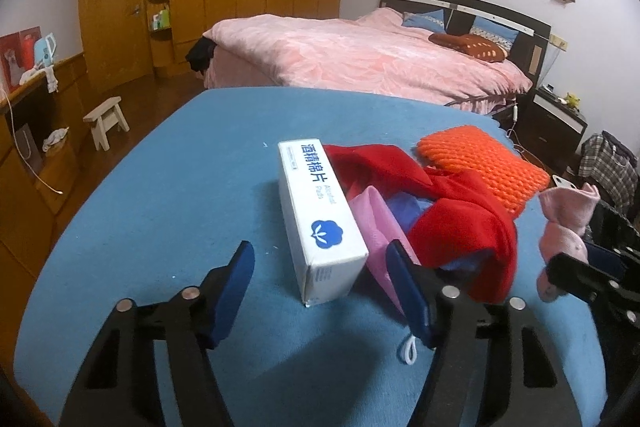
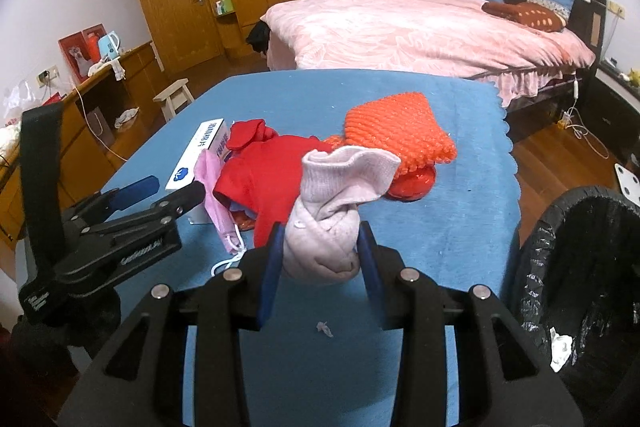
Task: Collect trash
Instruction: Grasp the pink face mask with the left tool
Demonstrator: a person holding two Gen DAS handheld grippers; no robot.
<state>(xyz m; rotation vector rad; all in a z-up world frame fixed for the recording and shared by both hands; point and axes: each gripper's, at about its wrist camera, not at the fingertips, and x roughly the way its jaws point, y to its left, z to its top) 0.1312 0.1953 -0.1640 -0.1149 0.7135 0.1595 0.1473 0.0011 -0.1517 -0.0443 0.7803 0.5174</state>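
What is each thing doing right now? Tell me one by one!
Pink sock: balled up, pinched in the right gripper, lifted off the table.
Left gripper: open around the near end of the white box, not touching.
White box: closed, lying on its side.
Pink mask: lying beside the box.
Red cloth: crumpled.
Orange foam net: lying flat.
Black bin: open, lined, paper scrap inside.
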